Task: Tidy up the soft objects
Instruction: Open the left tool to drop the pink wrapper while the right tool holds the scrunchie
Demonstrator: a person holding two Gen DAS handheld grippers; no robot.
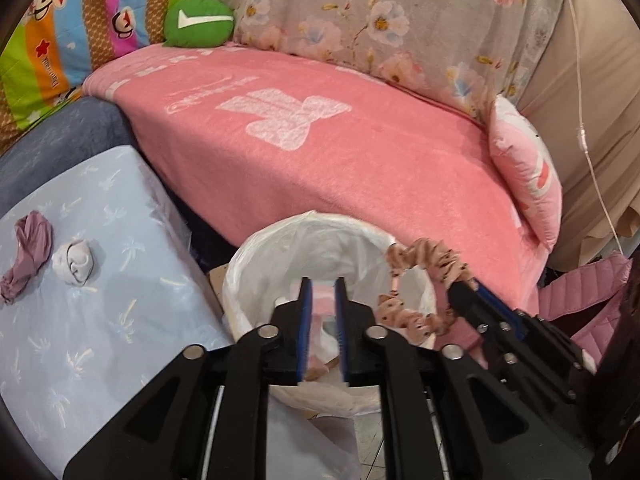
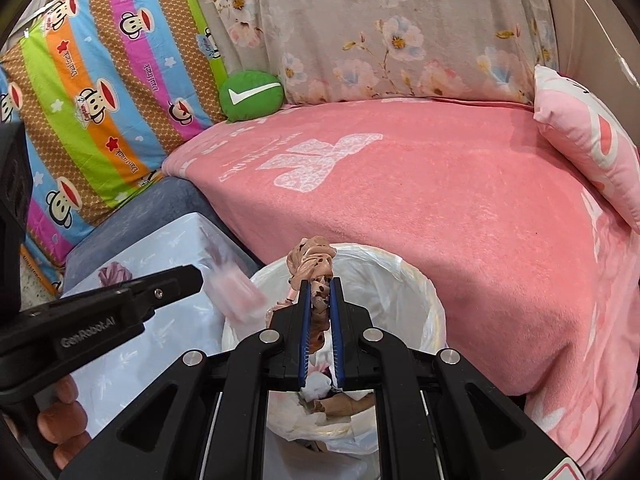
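While both grippers hover above the round white bin lined with a translucent plastic bag (image 1: 256, 256), the right gripper (image 2: 320, 284) pinches a tan, dark-spotted ruffled fabric scrunchie (image 1: 424, 260) between its blue-padded fingers, holding it over the bin's opening. The left gripper (image 1: 323, 284) stands with fingers parted around a narrow gap; a blurred pink item shows there, and contact cannot be determined. On the pale blue patterned cloth (image 1: 120, 280) left of the bin lie a crumpled mauve fabric piece (image 1: 28, 252) and, just beside it, a balled white sock (image 1: 74, 264).
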